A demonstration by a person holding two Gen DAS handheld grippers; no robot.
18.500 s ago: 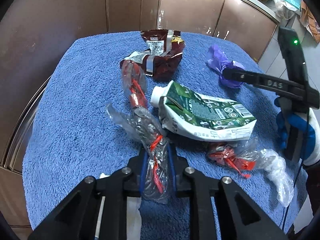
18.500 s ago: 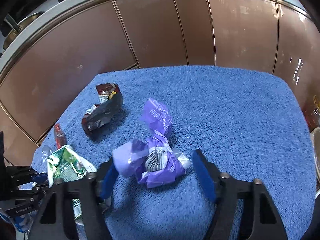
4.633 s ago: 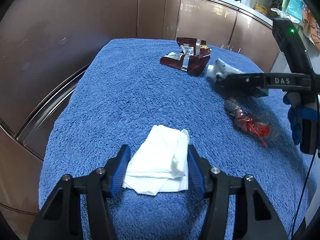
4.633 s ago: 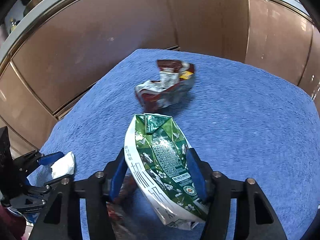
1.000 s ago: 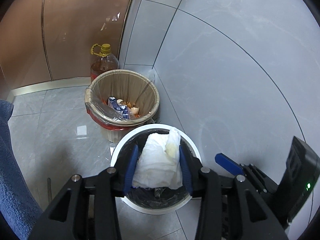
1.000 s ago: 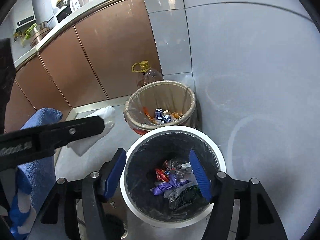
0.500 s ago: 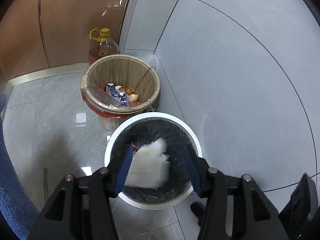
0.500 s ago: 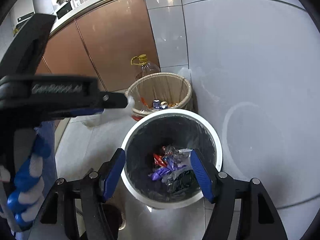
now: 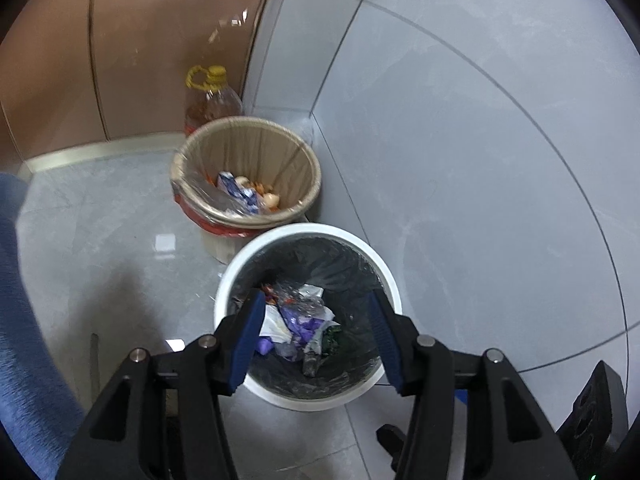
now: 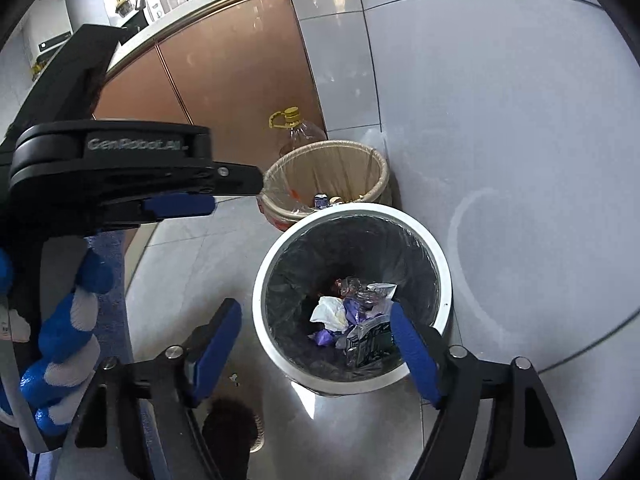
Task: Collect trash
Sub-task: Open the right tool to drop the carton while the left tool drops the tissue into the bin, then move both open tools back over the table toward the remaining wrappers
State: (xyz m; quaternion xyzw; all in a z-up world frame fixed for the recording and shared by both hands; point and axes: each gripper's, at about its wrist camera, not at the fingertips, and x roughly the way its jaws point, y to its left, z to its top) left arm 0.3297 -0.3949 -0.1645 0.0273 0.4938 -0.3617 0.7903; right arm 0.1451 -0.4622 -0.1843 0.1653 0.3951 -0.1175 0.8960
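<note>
We're at the drop step: both tools hang over the white-rimmed bin (image 9: 308, 236) with the black liner, nothing in either. The white tissue (image 10: 330, 312) lies in the bin on the pile, at 9 o'clock of the purple bag (image 10: 354, 312) and the crumpled wrappers (image 10: 366, 338).

Left tool (image 9: 320, 334): jaws apart, empty, only bin contents seen between the pads. Right tool (image 10: 316, 354): jaws opening, empty, left pad over the floor, right pad over the bin's rim at 5 o'clock.

The tan-lined bin (image 9: 246, 128) at 12 o'clock holds other waste; oil bottle (image 9: 212, 100) behind it.

Next, we judge: swing both tools back to the blue-towelled surface (image 9: 16, 280) at 9 o'clock, check for leftovers, keep jaws wide.
</note>
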